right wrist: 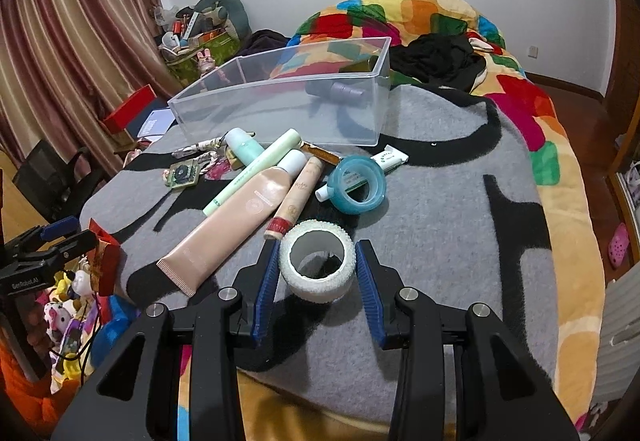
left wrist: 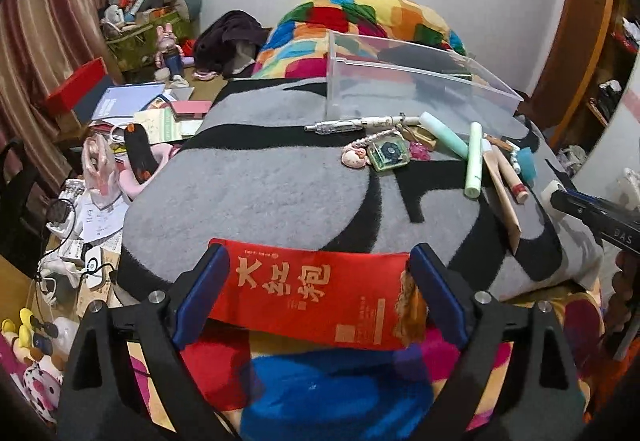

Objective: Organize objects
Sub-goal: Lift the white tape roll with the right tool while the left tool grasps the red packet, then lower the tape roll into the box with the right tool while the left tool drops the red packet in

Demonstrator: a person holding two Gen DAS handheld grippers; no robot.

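The left tongs (left wrist: 320,293) have a red packet (left wrist: 316,295) between their blue pads. The jaws stand wide, and the packet fills the whole gap, so I judge that it is gripped by its two short ends. Its long axis runs across the jaws, from one pad to the other. It hangs at the near edge of the grey rug (left wrist: 248,181) on the bed.

The right tongs (right wrist: 316,273) stand half closed around a white tape roll (right wrist: 317,261). The roll stands on the rug with its hole turned up. The left pad seems to touch its side, but a thin gap shows at the right pad, so I cannot tell if the roll is really pressed.

The clear bin (right wrist: 280,101) is the place where the things should go, I think; one dark bottle (right wrist: 340,91) lies in it already. From both tongs the bin lies straight ahead, at the far side of the rug. Between them and the bin lies the heap of tubes (right wrist: 240,209), pens and a blue ring (right wrist: 356,185).

The roll is nearer to the bin than the packet is. The right hand therefore has the shorter way, straight over the heap. The packet must travel from the near left edge, and its long axis lies about parallel to the long wall of the bin, so it needs little turning.
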